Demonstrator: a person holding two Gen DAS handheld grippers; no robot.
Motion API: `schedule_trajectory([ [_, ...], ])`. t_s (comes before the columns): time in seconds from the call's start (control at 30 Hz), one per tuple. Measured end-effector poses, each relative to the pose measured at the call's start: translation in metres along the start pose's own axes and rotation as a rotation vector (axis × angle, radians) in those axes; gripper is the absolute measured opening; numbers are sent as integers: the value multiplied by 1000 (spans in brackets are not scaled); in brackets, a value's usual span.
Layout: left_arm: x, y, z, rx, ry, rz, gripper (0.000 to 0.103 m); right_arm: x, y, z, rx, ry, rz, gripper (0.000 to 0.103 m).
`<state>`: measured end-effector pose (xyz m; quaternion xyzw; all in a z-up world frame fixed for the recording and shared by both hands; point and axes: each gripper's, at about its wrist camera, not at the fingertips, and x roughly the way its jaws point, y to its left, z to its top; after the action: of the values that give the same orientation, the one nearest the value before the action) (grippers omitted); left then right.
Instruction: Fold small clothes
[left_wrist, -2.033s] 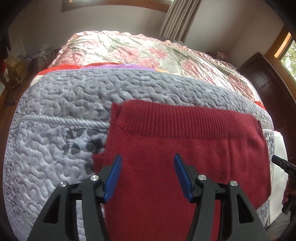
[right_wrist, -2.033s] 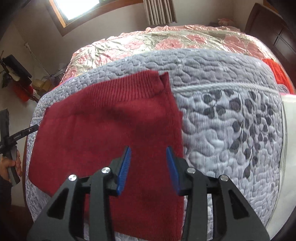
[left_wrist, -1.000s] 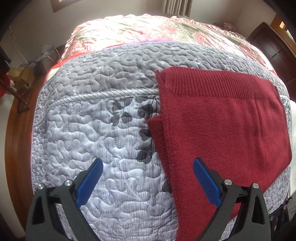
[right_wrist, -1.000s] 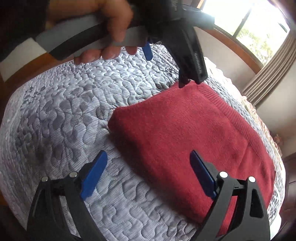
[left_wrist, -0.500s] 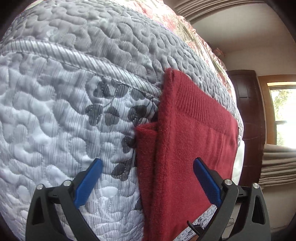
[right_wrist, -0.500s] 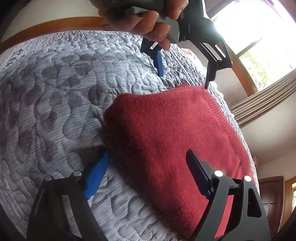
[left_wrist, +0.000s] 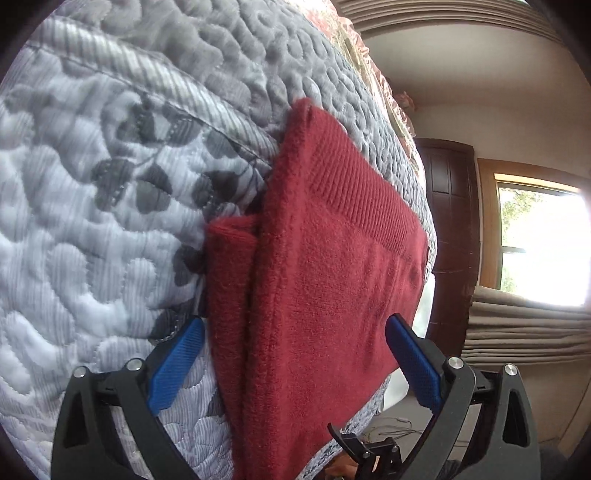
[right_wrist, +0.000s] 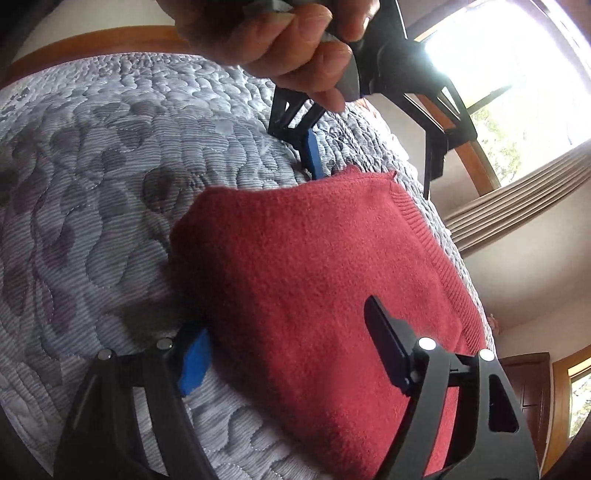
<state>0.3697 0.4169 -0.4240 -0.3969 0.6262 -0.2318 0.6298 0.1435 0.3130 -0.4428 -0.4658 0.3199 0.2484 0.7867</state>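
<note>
While both grippers straddle one garment on a bed, these lines sort what each view gives.

Garment: a dark red knit sweater lies folded on a grey quilted bedspread, its ribbed hem band toward the far side and a folded-under layer sticking out along its left edge.

Left gripper: jaws spread wide; one blue pad sits over the quilt just left of the sweater's edge, the other over the red knit. Whether the pads touch the cloth cannot be told.

Right gripper: jaws spread wide across the near edge of the sweater; the left pad is down at the quilt beside the fold, partly hidden by the cloth, the right finger above the knit.

In the way: nothing lies on the sweater; in the right wrist view a person's hand fills the top of the frame and hides part of the bed behind it.

Surroundings: a floral pink cover beyond the grey quilt, a dark wooden door, a window with gathered blinds.

Only in the right wrist view: the hand holding the left gripper, whose blue pad meets the sweater's far corner.

Only in the left wrist view: the tucked-under layer, and the tip of a black gripper at the bottom edge.
</note>
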Motion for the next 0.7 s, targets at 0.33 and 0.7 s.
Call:
schedule_trajectory([
  [0.33,12,27,12,-86,20,-30,25,9,-3,16,14,-13,-4,70],
  [0.7,-2,-17,1,-68,-30,34,17,-20,-38,22,176,6,151,26],
])
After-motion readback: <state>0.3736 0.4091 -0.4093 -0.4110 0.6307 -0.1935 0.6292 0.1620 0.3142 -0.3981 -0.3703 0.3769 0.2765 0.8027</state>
